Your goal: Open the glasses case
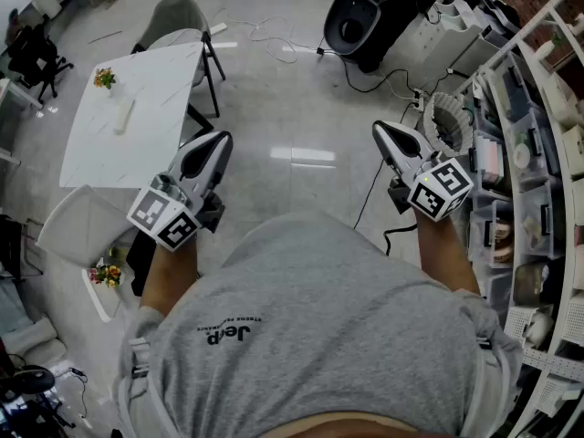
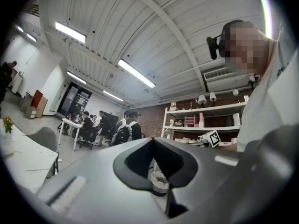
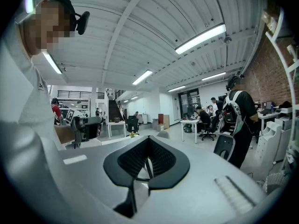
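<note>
No glasses case shows in any view. In the head view I hold both grippers out level in front of my grey shirt, above the floor. My left gripper (image 1: 217, 142) has its jaws together with nothing between them; its own view shows the left gripper (image 2: 153, 142) with dark pads meeting against the office beyond. My right gripper (image 1: 382, 131) is likewise shut and empty, and in its own view the right gripper (image 3: 148, 142) has its ribbed pads touching at the tip. The two grippers are well apart from each other.
A white table (image 1: 146, 117) with a small flower pot (image 1: 105, 78) stands to the left, with a grey chair (image 1: 178, 16) behind it. White shelving (image 1: 538, 153) with boxes fills the right side. A black bin (image 1: 351, 21) and cables lie on the floor ahead. People sit and stand in the distance.
</note>
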`<state>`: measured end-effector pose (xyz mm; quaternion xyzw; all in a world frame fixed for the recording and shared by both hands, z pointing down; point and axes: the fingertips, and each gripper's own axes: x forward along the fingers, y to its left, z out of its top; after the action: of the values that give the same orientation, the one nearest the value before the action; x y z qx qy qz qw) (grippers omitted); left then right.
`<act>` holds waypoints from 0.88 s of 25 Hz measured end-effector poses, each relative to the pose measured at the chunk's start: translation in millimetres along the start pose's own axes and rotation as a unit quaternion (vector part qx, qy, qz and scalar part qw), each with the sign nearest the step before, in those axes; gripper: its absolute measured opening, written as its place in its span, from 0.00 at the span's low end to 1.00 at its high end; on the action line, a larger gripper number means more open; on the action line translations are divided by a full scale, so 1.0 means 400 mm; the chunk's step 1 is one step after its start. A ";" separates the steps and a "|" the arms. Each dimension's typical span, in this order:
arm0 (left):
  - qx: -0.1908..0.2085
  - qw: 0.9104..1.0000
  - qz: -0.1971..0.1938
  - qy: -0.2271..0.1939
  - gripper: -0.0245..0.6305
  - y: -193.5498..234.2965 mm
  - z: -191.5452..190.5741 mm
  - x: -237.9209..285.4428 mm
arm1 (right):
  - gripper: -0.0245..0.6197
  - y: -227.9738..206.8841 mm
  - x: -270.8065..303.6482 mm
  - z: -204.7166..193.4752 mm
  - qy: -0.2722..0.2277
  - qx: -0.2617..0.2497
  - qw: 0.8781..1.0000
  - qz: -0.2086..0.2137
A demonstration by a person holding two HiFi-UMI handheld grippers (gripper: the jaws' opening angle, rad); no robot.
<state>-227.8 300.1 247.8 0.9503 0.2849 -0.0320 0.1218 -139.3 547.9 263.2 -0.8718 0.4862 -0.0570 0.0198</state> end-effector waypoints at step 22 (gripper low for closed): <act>0.006 1.000 0.004 0.005 0.11 -0.030 -0.007 0.046 | 0.05 -0.028 -0.029 0.044 -0.023 -0.007 0.999 0.024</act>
<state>-219.0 320.6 245.4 0.9522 0.2818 -0.0291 0.1145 -133.7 563.2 245.7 -0.8610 0.5069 -0.0330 0.0261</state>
